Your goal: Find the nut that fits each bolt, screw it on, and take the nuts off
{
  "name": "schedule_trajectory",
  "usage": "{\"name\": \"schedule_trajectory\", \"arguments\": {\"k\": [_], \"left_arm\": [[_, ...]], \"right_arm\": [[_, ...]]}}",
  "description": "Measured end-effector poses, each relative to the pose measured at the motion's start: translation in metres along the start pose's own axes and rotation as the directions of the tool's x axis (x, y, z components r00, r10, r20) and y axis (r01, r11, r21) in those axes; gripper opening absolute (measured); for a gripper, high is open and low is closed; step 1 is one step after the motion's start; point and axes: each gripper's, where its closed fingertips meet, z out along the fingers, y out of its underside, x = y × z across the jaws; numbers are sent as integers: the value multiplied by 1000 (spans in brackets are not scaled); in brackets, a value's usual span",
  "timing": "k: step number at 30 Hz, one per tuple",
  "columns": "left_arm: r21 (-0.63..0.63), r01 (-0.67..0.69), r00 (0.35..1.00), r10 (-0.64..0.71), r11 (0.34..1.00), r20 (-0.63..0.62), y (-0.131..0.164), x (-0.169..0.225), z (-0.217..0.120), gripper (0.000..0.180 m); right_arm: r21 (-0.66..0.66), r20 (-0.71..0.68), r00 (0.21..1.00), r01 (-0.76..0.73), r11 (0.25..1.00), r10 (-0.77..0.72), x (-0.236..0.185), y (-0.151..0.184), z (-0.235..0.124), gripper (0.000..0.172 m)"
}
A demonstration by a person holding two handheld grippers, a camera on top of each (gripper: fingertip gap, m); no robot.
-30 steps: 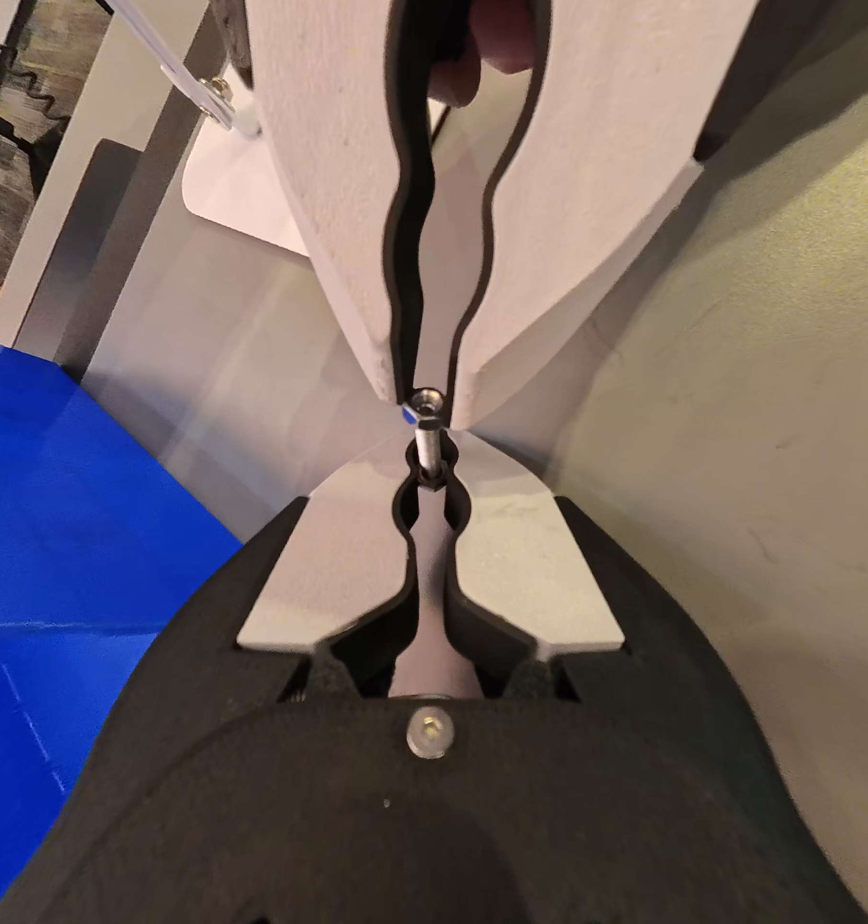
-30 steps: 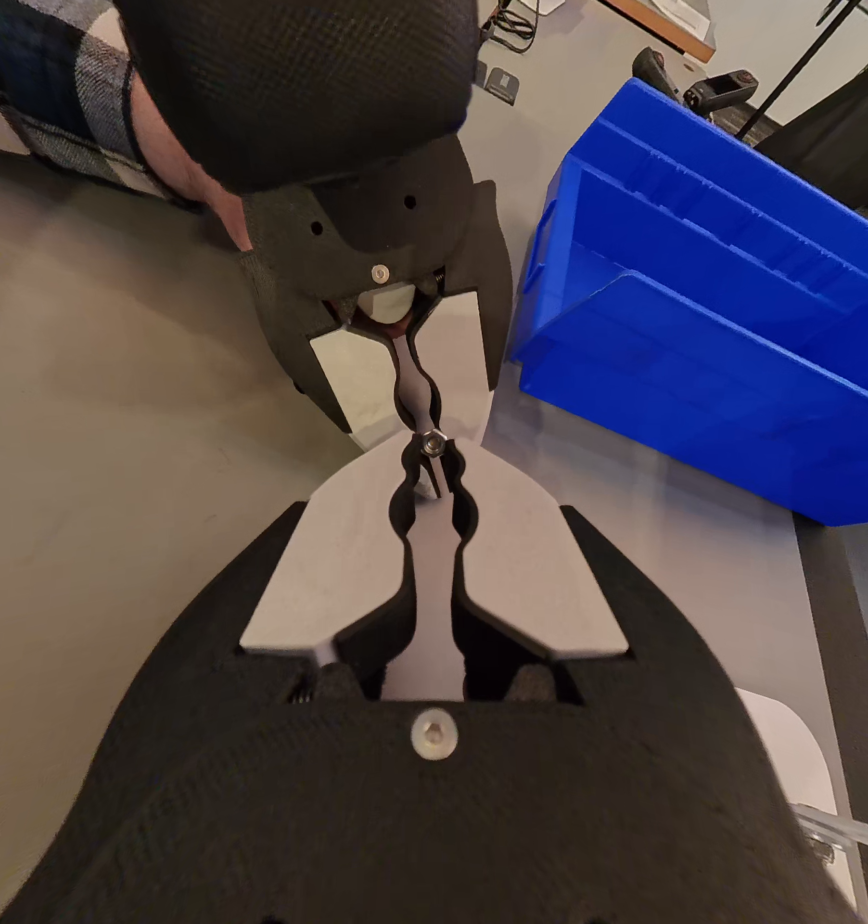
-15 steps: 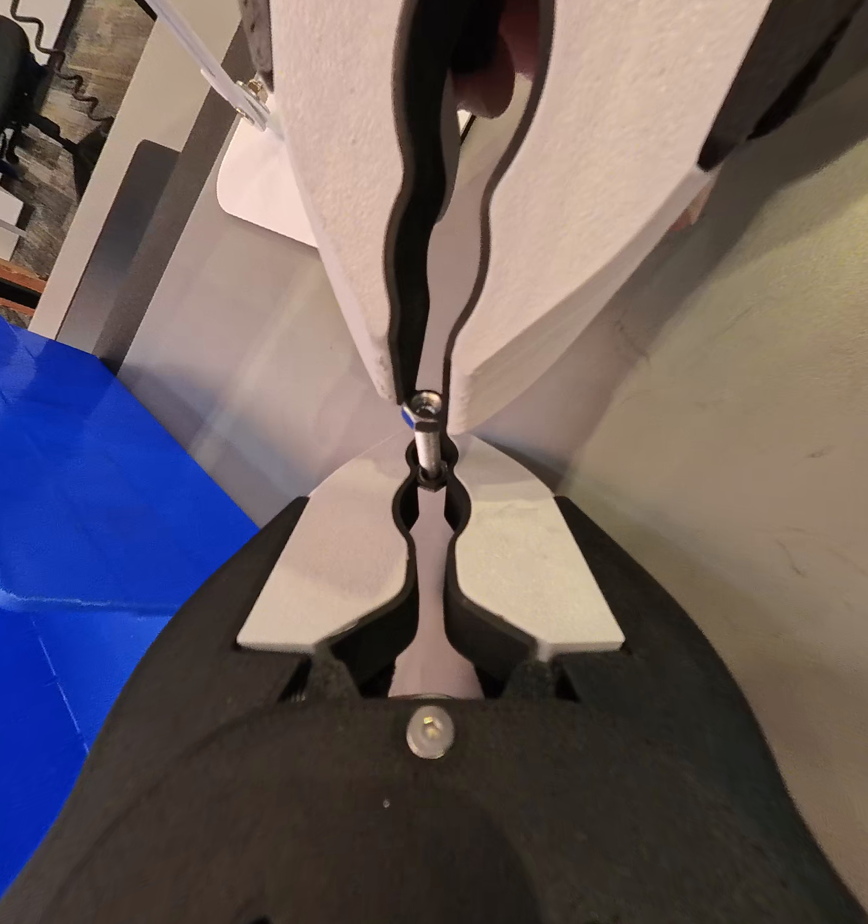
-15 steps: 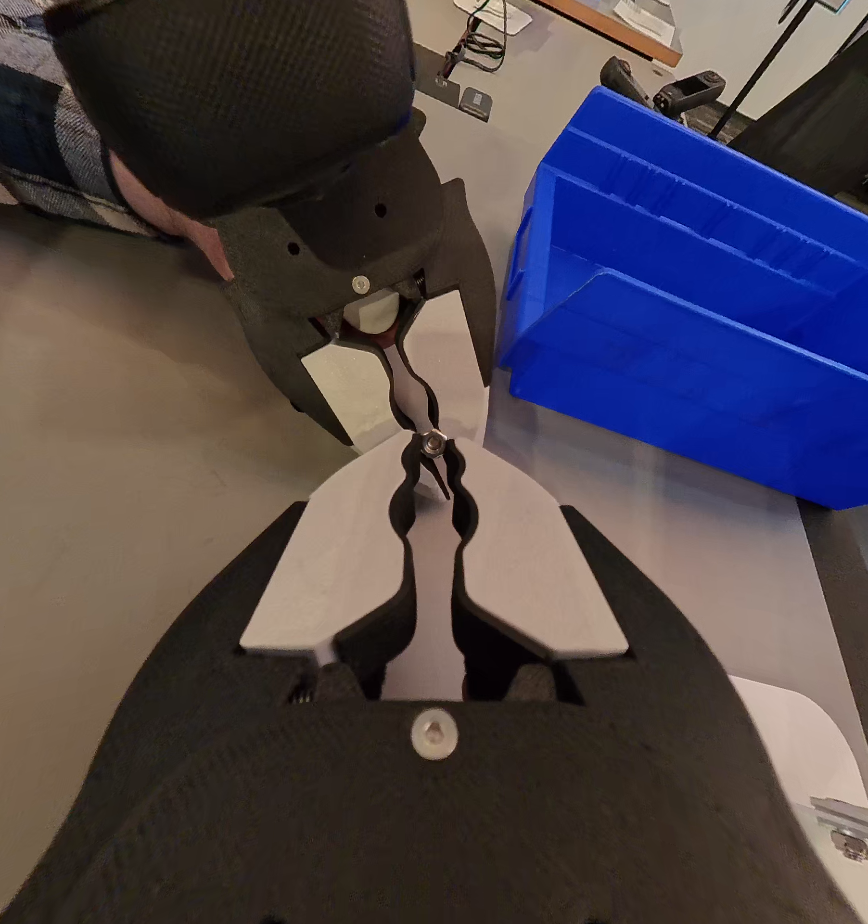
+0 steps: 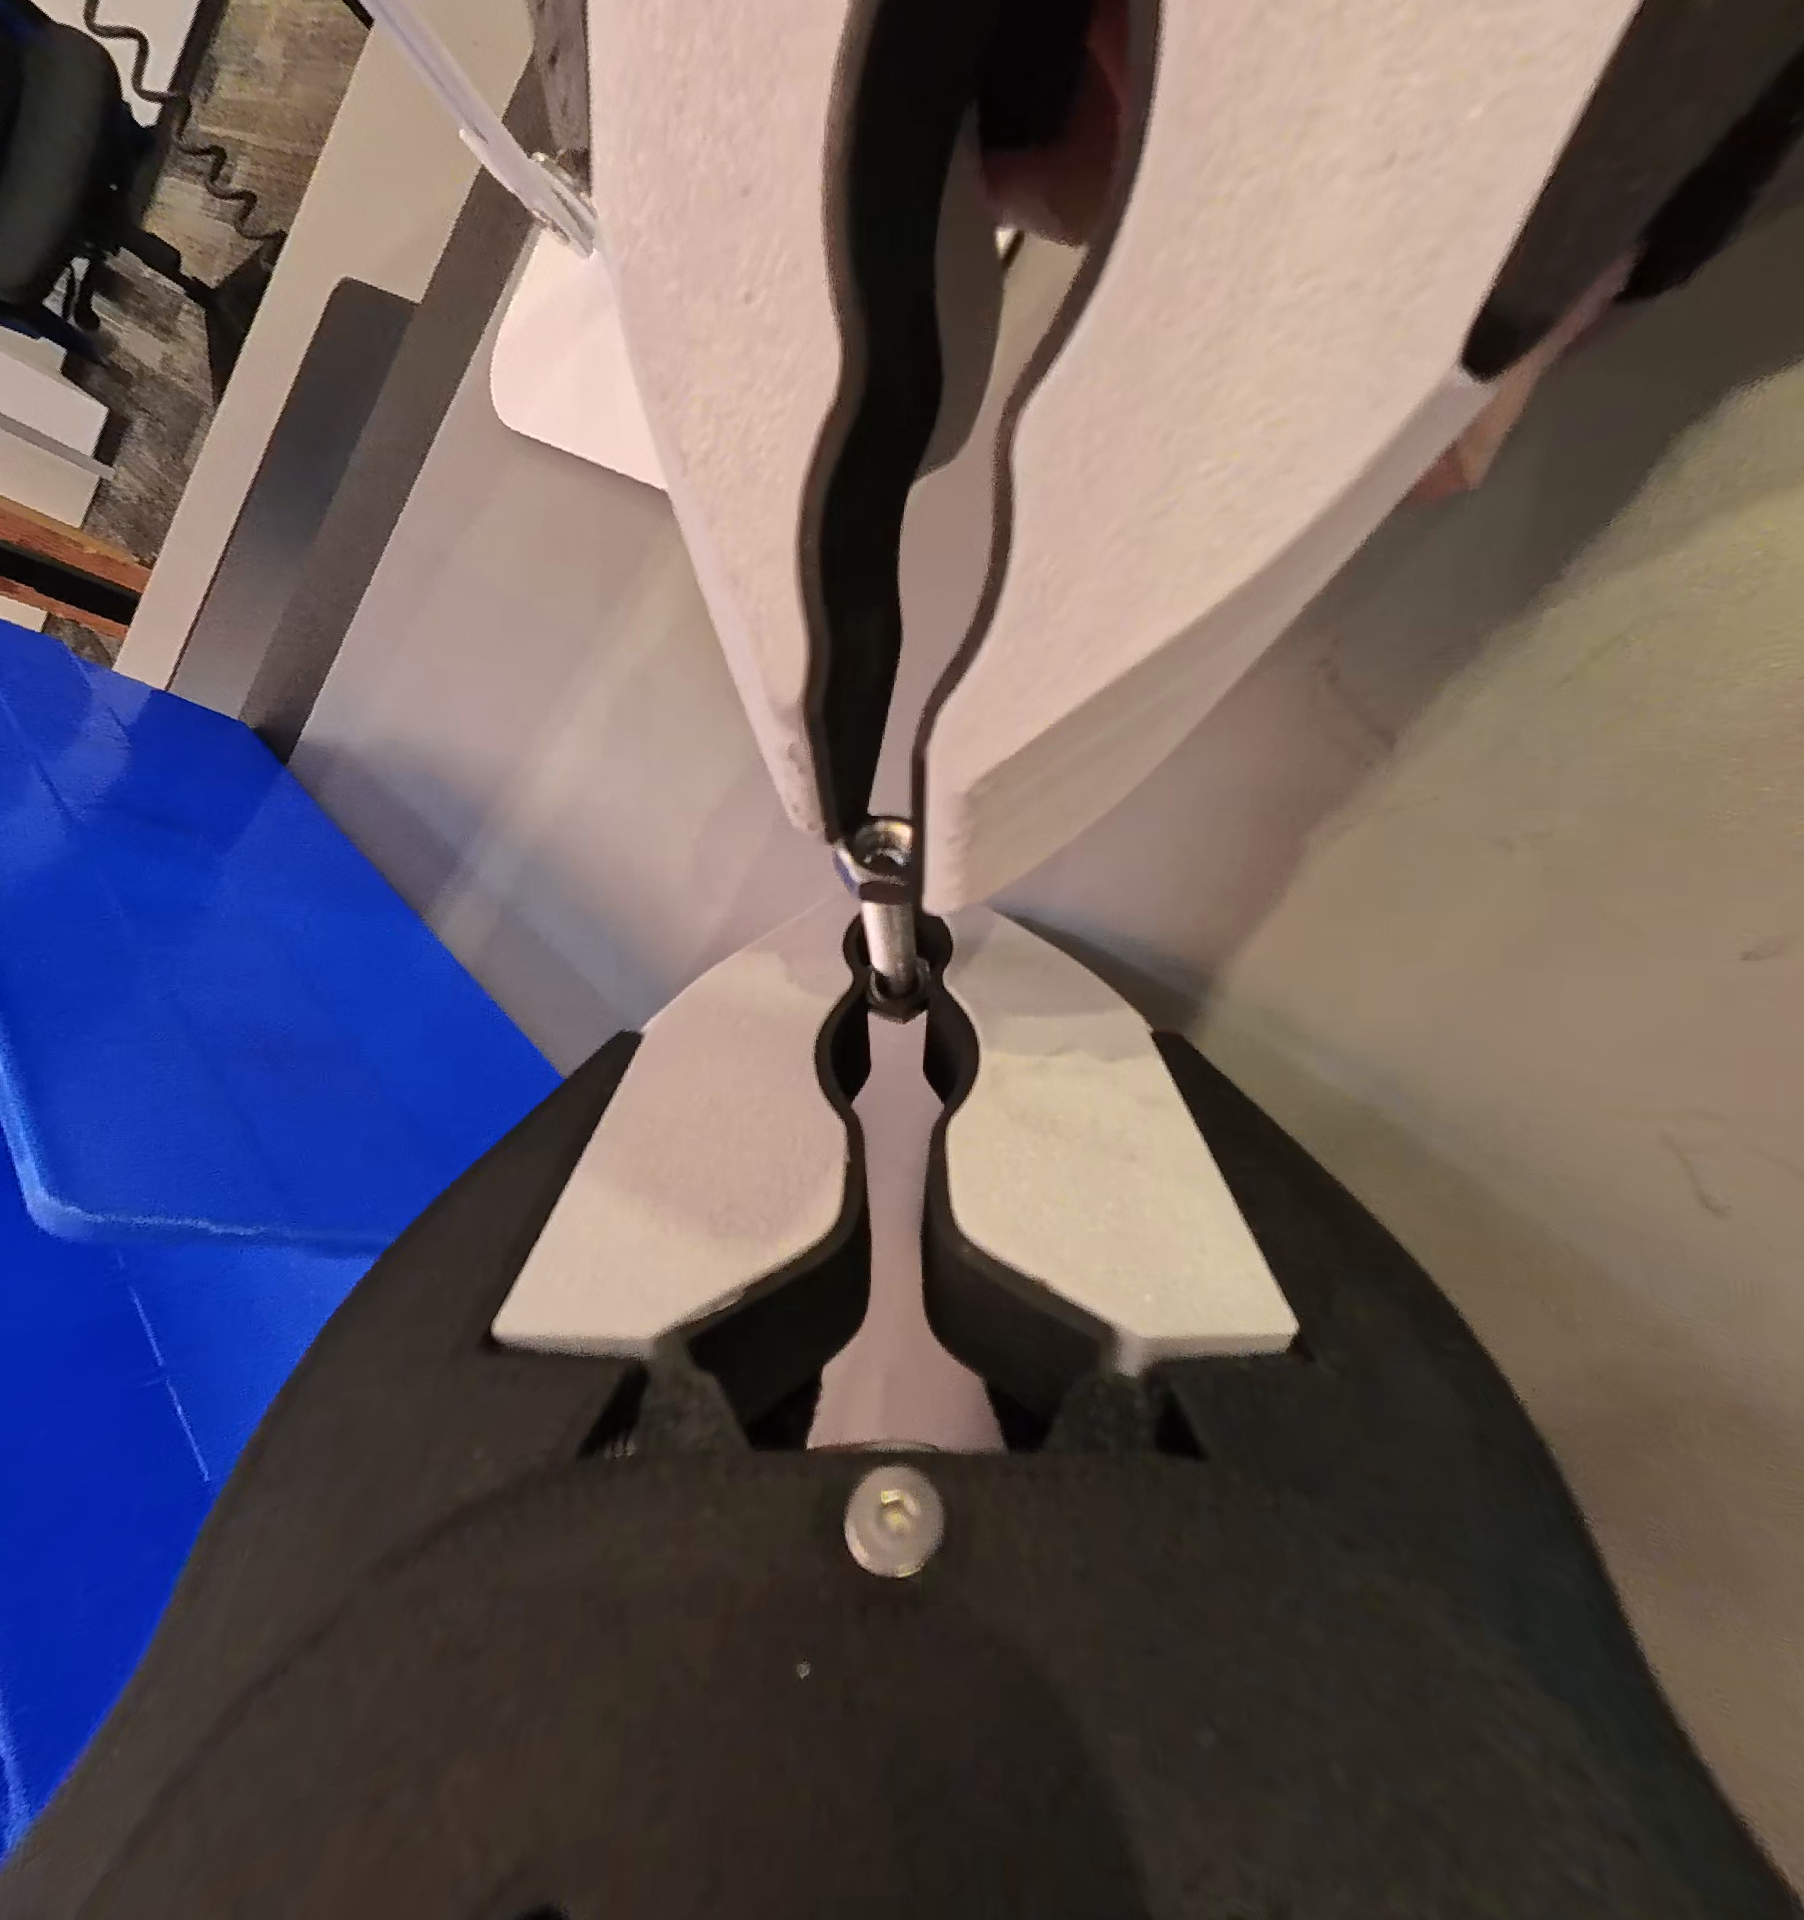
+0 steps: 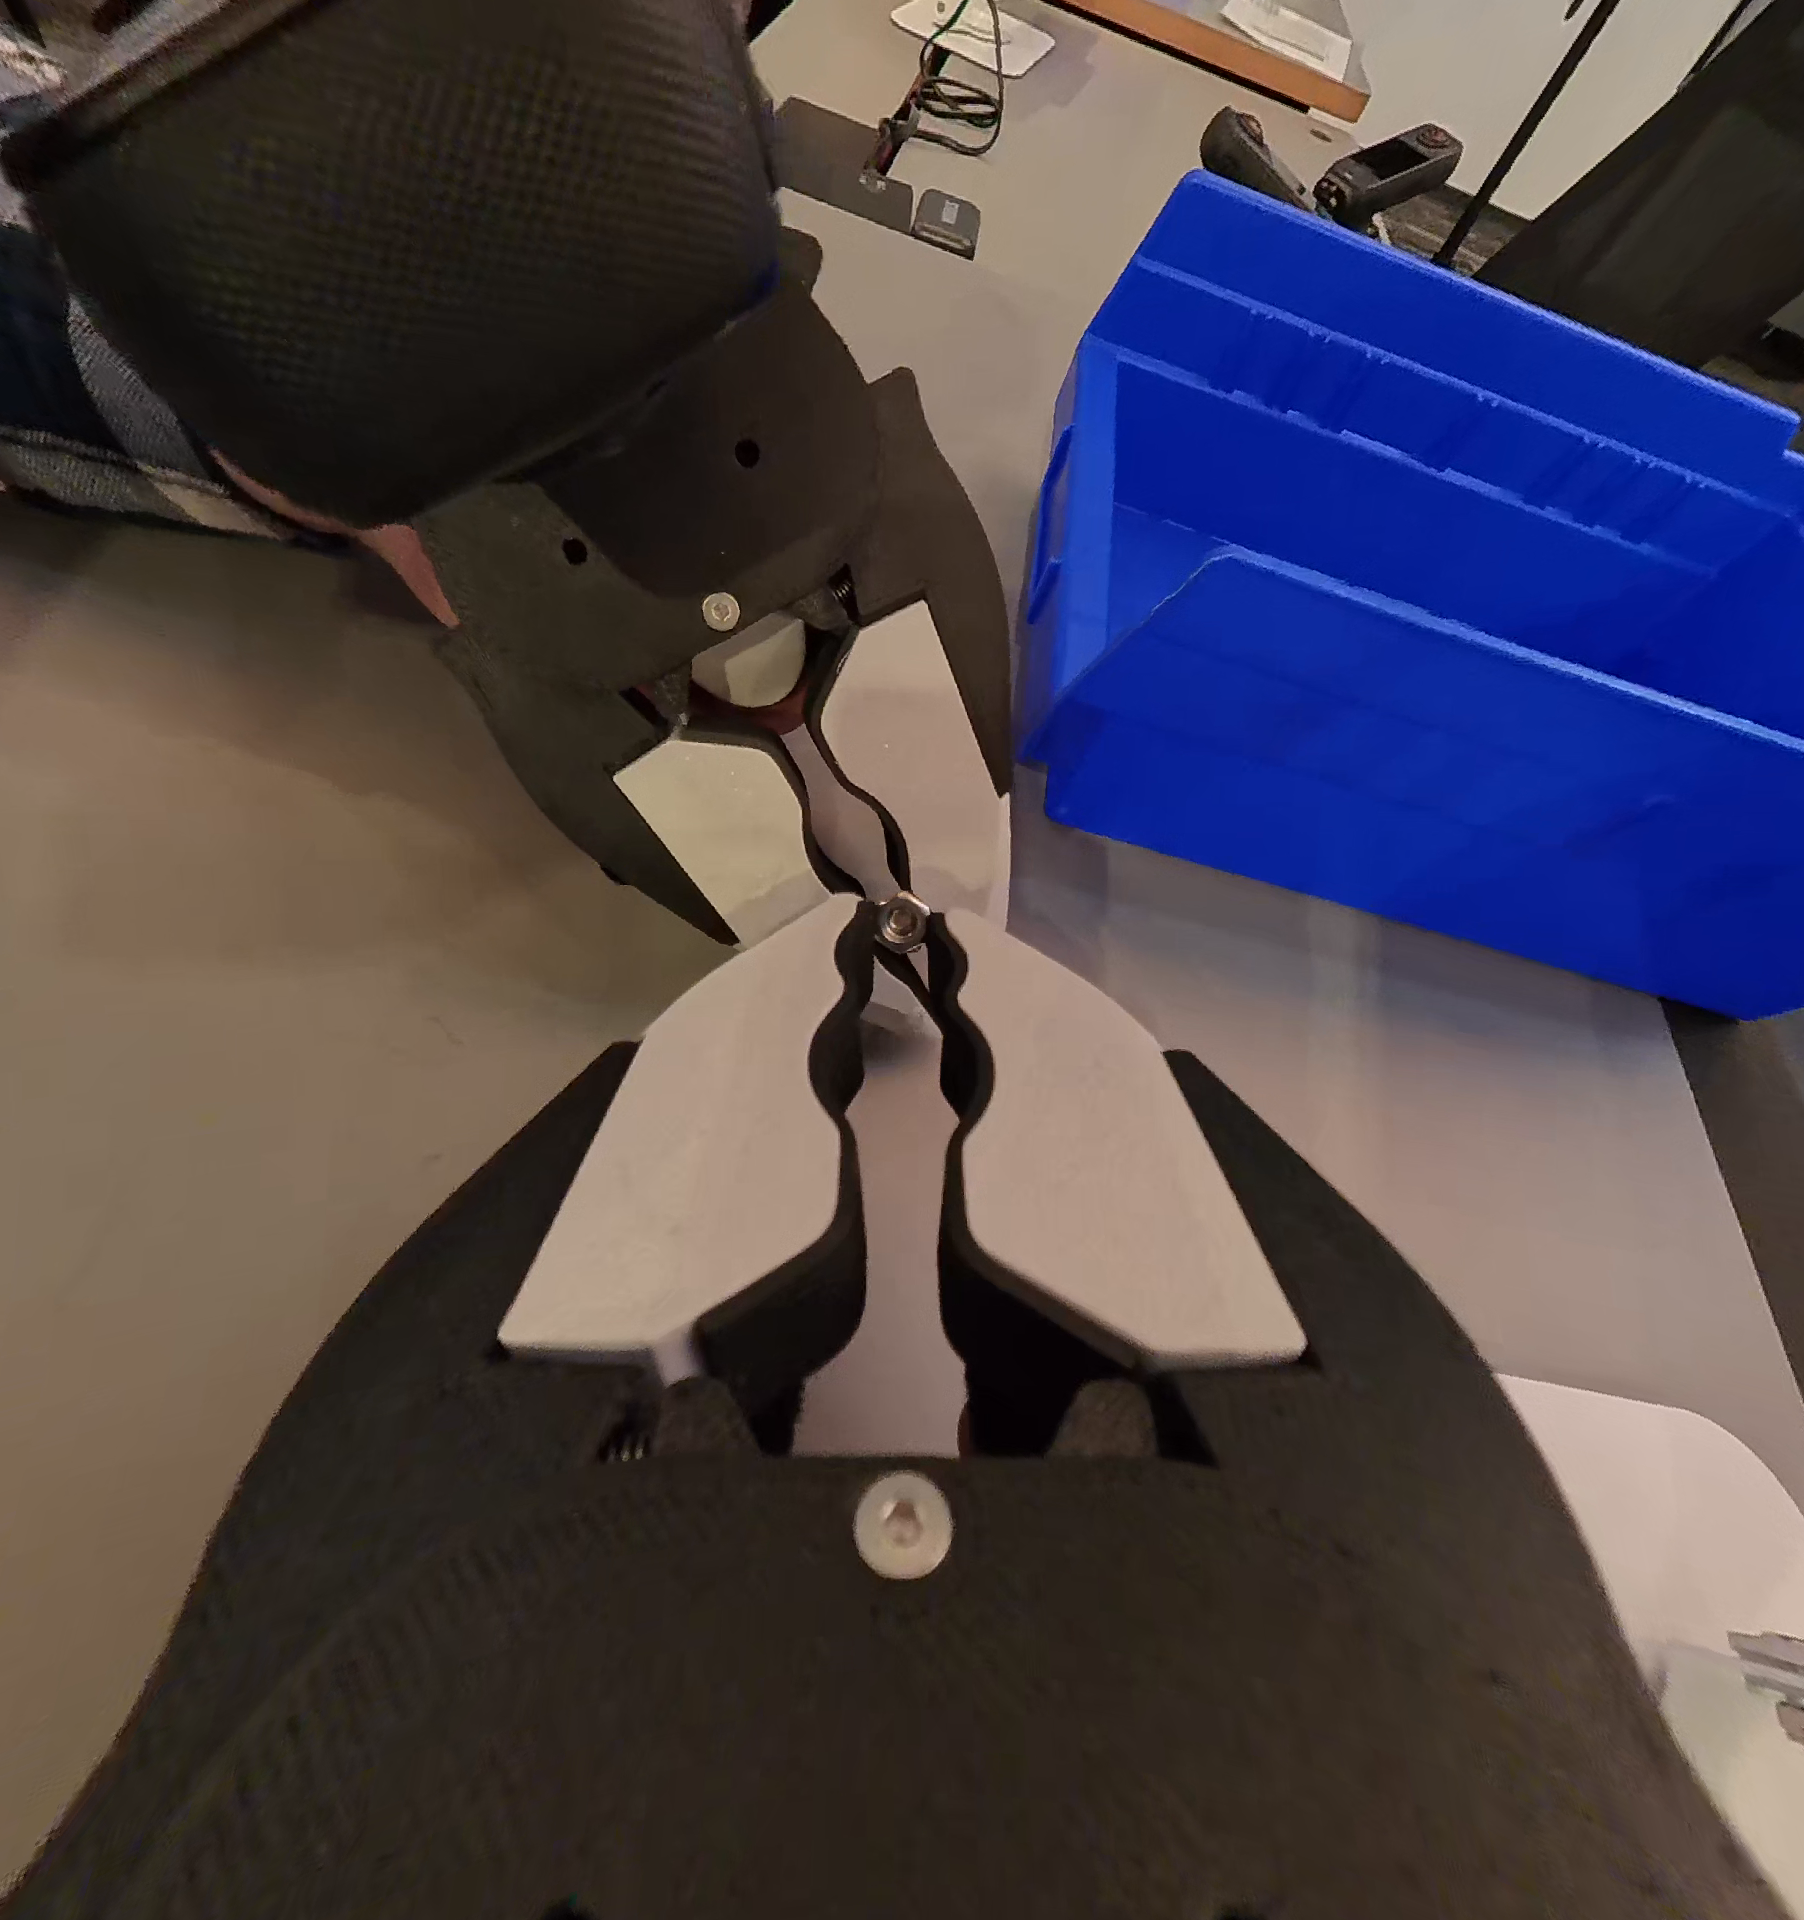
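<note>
Left gripper [image 5: 893, 982] clamps bolt [image 5: 885, 940] at frame centre; right gripper [image 6: 903, 925] pinches nut [image 6: 900, 923]. Small, light, slick steel; grip nut flats.

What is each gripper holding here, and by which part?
Left gripper clamps the bolt near its head end; right gripper pinches the nut on the bolt's tip by its flats.

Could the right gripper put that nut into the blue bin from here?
Probably yes: the blue bin sits close by, open-topped, with bare table between. But the nut is on the bolt that the left gripper holds.
</note>
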Motion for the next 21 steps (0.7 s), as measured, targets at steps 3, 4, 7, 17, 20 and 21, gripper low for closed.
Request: {"name": "schedule_trajectory", "arguments": {"k": [3,4,7,17,20,21], "left_arm": [[0,3,1000,-3,1000,22,0,-3,0,5],[-1,3,999,-3,1000,32,0,-5,0,5],[-6,-8,998,8,1000,63,-1,-8,0,5],[33,-73,988,68,997,139,-14,-11,-9,5],[19,-134,977,129,991,172,-18,-10,-11,4],[18,-149,974,143,989,177,-19,-9,-12,4]], "right_arm": [[9,-9,1000,-27,1000,28,2,-1,0,10],[14,-14,999,-38,999,38,3,-2,1,10],[28,-29,997,-71,997,71,4,-3,1,10],[109,-104,983,-141,984,152,-3,-14,-8,10],[125,-135,977,-147,981,164,-7,-17,-10,10],[124,-151,976,-141,982,159,-8,-17,-11,10]]}}
